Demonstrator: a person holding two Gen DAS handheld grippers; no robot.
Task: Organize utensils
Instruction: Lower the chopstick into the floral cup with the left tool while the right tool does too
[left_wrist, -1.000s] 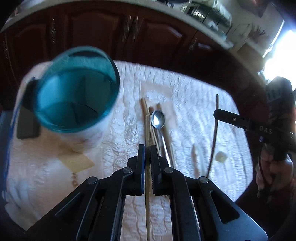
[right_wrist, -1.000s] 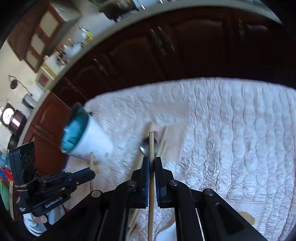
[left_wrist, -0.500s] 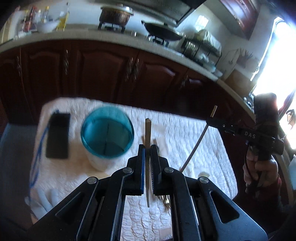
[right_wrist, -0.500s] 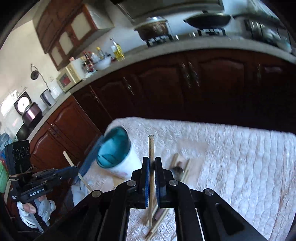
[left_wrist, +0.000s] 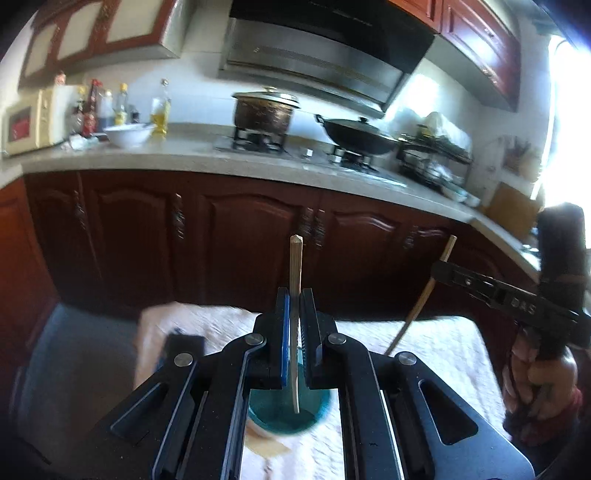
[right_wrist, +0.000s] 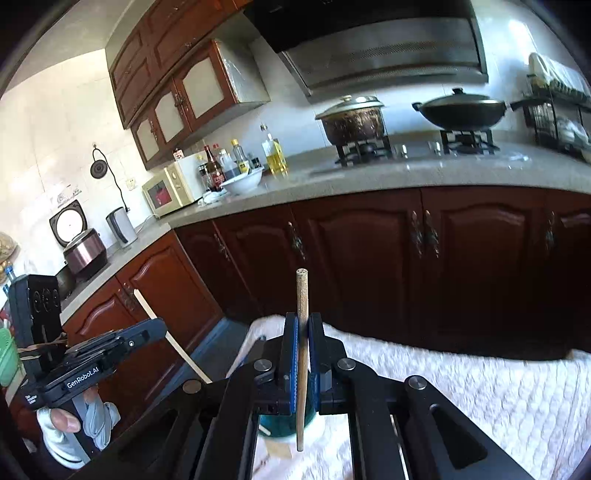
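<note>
- The left gripper (left_wrist: 294, 299) is pinching a flat pale chopstick (left_wrist: 295, 266) between jaws pressed nearly together; the stick is standing upright, its lower tip hanging over the teal cup (left_wrist: 288, 413).
- The right gripper (right_wrist: 303, 325) is clamping a round wooden chopstick (right_wrist: 301, 295) the same way, upright, its lower end showing in front of that cup (right_wrist: 286, 424).
- The cup is sitting on a white quilted cloth (right_wrist: 480, 398) covering the table, below both grippers.
- A dark phone (left_wrist: 183, 345) is lying on the cloth, left of the cup.
- Beyond the table, dark wooden cabinets (left_wrist: 240, 240) are running under a counter holding a lidded pot (left_wrist: 264, 114) and a wok (left_wrist: 356, 131).
</note>
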